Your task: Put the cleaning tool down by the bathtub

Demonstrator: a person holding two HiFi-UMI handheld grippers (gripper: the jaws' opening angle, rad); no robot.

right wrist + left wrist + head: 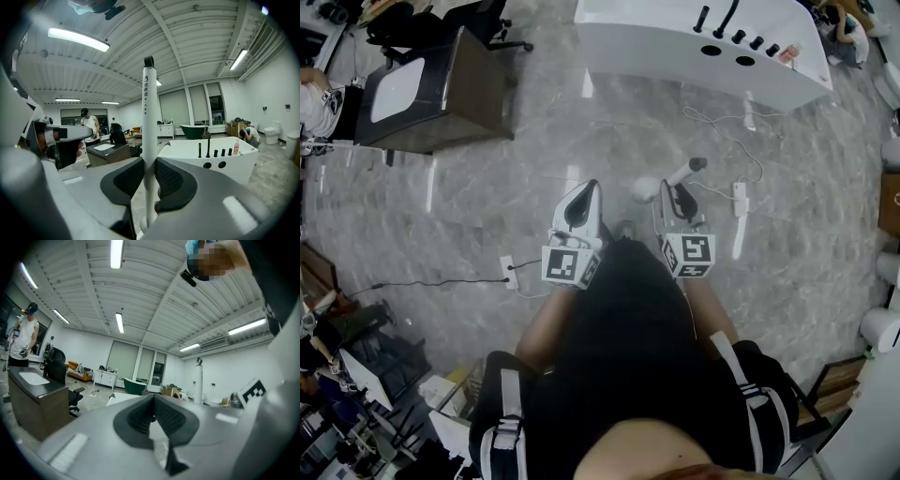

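Cleaning tool [149, 122] handle clamped upright in right gripper [150, 180]. Left gripper [153, 416] jaws together, empty. Carry step: bathtub [703, 47] upper frame, well apart. Next: approach, lower tool beside tub.

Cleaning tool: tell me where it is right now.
The cleaning tool is clamped in the right gripper, right of centre in the head view, with the white bathtub ahead.
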